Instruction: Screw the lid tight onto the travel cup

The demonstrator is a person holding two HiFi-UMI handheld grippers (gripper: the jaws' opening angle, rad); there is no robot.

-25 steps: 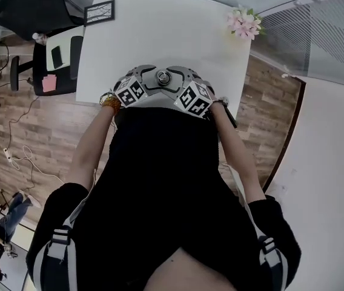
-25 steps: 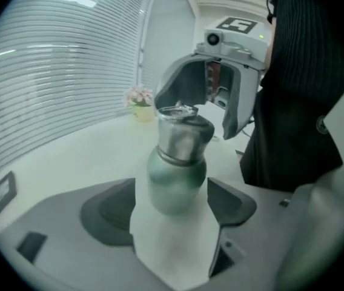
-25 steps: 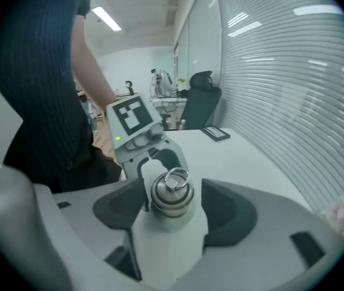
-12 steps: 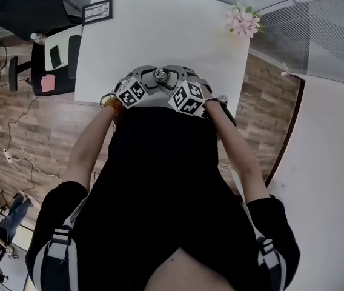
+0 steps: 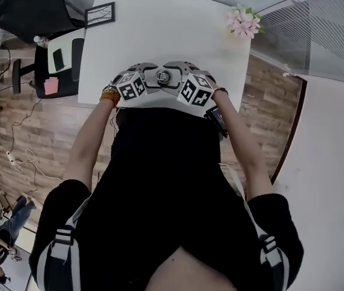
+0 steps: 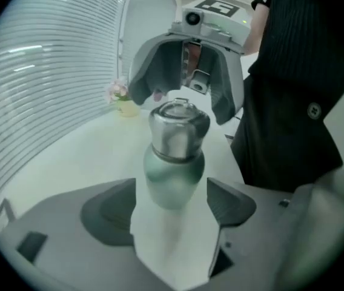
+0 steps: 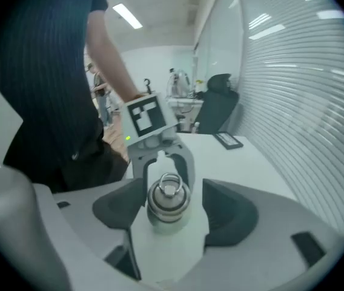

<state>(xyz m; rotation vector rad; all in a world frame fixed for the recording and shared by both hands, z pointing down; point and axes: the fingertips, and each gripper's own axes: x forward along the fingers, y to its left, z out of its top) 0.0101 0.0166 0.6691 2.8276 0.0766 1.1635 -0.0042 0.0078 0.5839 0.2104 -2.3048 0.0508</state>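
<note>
Left of centre, the left gripper (image 6: 169, 208), jaws just opened wide with the travel cup (image 6: 173, 162) standing loose between them on the white table (image 5: 160, 23), should clamp its body squarely, and the right gripper (image 7: 169, 214), just opened around the lid (image 7: 168, 197), should pinch level before twisting.

Cup (image 5: 163, 76) on table (image 5: 160, 29), flowers (image 5: 243, 22) at far corner
</note>
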